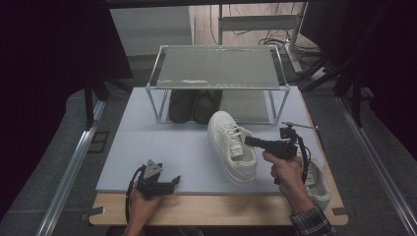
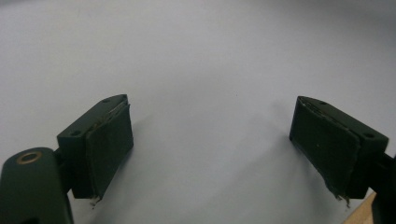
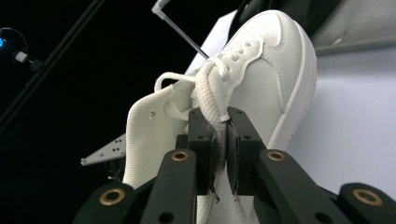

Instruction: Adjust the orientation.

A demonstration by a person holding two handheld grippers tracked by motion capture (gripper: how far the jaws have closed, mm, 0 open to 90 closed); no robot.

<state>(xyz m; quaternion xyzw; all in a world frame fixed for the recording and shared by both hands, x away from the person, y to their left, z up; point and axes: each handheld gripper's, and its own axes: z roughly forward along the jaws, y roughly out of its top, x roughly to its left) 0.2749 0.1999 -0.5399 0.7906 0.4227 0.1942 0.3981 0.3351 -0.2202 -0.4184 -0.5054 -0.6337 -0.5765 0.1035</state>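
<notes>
**White sneaker pinched by its upper edge**

A white leather lace-up sneaker (image 1: 231,146) sits on the pale grey table mat (image 1: 147,142), toe toward a metal-framed shoe rack (image 1: 216,69). The right gripper (image 1: 252,141) pinches the sneaker's laced side edge between its jaws. A second white sneaker (image 1: 314,184) lies just beside the right hand. A pair of dark shoes (image 1: 193,105) stands under the rack. The left gripper (image 1: 173,181) rests on the mat, jaws spread wide, empty.

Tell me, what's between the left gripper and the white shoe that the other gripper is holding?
Nothing: in the high view, just bare grey mat lies between the left gripper and the white shoe.
</notes>
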